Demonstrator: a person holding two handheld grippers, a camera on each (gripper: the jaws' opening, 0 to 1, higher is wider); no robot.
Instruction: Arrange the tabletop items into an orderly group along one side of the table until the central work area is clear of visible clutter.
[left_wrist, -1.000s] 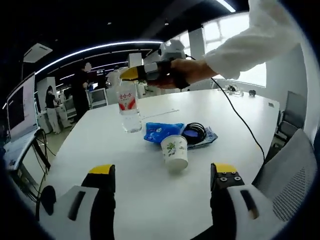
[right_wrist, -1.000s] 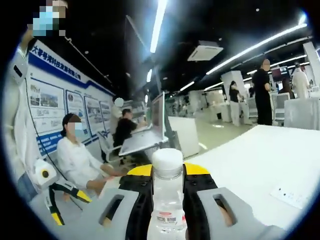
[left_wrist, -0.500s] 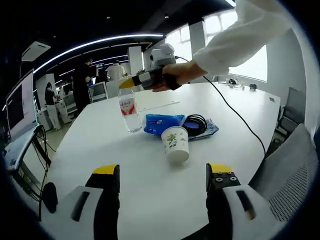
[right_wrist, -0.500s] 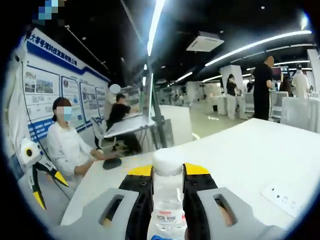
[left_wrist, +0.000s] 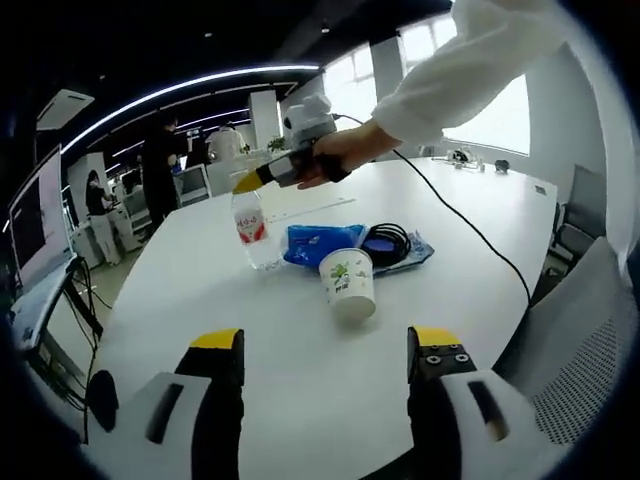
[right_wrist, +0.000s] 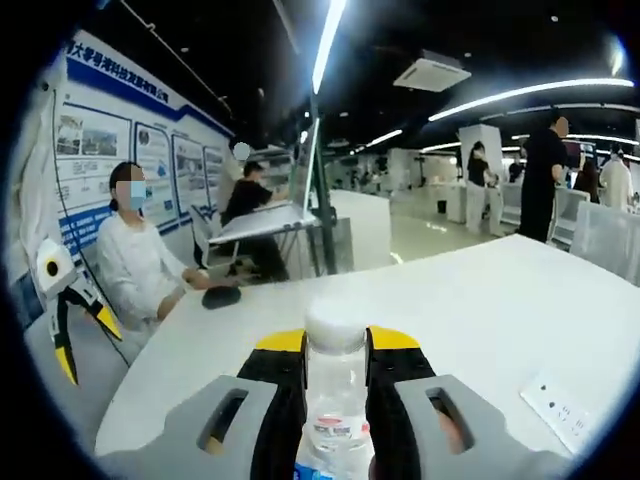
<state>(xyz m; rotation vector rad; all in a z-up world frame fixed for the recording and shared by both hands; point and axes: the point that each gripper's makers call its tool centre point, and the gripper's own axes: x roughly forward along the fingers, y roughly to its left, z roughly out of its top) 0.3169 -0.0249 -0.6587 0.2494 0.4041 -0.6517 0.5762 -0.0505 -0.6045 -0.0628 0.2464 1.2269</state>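
In the left gripper view, the left tongs (left_wrist: 318, 350) hang wide open and empty above the white tabletop (left_wrist: 480, 250). Ahead, a paper cup (left_wrist: 348, 283) stands just in front of a blue packet (left_wrist: 318, 243) and a coiled black cable (left_wrist: 388, 243). The right tongs (left_wrist: 250, 181) pinch the neck of the water bottle (left_wrist: 252, 232), which stands beside the packet.

In the right gripper view, the right tongs (right_wrist: 335, 345) clamp the water bottle (right_wrist: 335, 400) below its cap. The bottle is being positioned; release looks next, then the cup needs fetching.
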